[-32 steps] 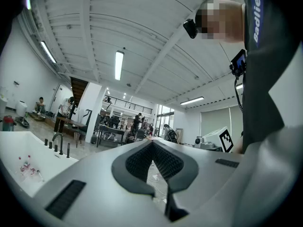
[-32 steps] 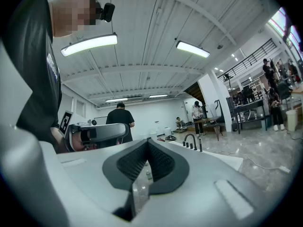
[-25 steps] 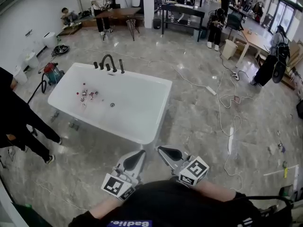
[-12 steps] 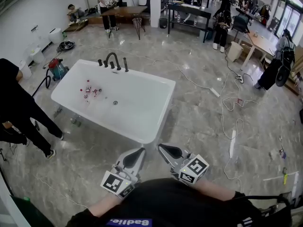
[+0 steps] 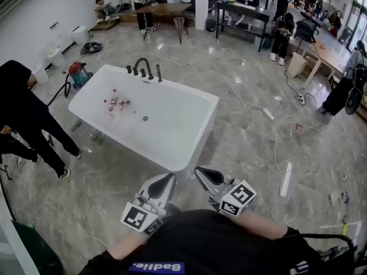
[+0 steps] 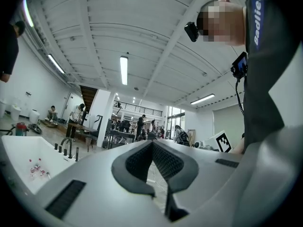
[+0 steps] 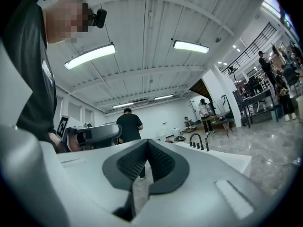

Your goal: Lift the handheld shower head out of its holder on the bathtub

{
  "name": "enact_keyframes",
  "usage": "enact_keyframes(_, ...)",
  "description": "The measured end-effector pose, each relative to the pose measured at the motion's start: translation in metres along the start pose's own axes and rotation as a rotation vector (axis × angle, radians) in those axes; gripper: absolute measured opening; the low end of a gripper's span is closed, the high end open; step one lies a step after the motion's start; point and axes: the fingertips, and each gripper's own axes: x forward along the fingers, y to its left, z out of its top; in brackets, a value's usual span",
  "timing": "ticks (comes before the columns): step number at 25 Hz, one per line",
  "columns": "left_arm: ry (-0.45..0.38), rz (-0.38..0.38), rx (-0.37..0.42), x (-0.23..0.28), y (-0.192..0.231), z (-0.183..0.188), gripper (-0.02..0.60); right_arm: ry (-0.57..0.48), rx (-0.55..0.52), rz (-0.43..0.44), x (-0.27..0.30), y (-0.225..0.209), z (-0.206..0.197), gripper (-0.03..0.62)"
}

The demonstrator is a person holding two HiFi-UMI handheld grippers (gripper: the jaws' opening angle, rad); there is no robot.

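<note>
Head view: I am holding the left gripper [image 5: 168,181] and right gripper [image 5: 202,172] near my chest, well short of the white bathtub [image 5: 211,105], where the shower head [image 5: 159,73] is standing in its holder beside the black faucet [image 5: 143,66] on the far rim. Left gripper view: my fingers [image 6: 137,162] are pressing together, empty. Right gripper view: my fingers [image 7: 163,162] are likewise meeting on nothing, the bathtub lying ahead to the right.

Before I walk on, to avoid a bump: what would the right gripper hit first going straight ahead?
Likely the near end of the bathtub, just ahead of the right gripper. Depth is unclear, so it might slip past toward the person in black.
</note>
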Motion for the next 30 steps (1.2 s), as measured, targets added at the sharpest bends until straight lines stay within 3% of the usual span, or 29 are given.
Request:
enact_keyframes(7,-0.005,0.001,0.01,0.038,0.048,-0.004,0.005,0.018,0.005,-0.01,0.034,-0.046,0.0,0.0)
enact_keyframes(10,-0.01,-0.002,0.023,0.06,0.097,-0.004,0.005,0.025,0.009,-0.024,0.073,-0.071,-0.003,0.0)
enact_keyframes(17,-0.009,-0.041,-0.009,0.118,0.256,0.003,0.005,0.038,0.013,-0.104,0.212,-0.152,0.002,0.0)
enact_keyframes(21,0.014,-0.075,-0.015,0.143,0.331,0.01,0.005,-0.029,0.022,-0.125,0.281,-0.18,0.031,0.0)
enact_keyframes(26,0.01,-0.07,-0.032,0.179,0.385,0.011,0.005,0.047,-0.012,-0.18,0.312,-0.222,0.019,0.0)
enact_keyframes(30,0.012,-0.036,-0.047,0.206,0.41,0.004,0.005,0.045,0.016,-0.16,0.332,-0.249,0.02,0.0)
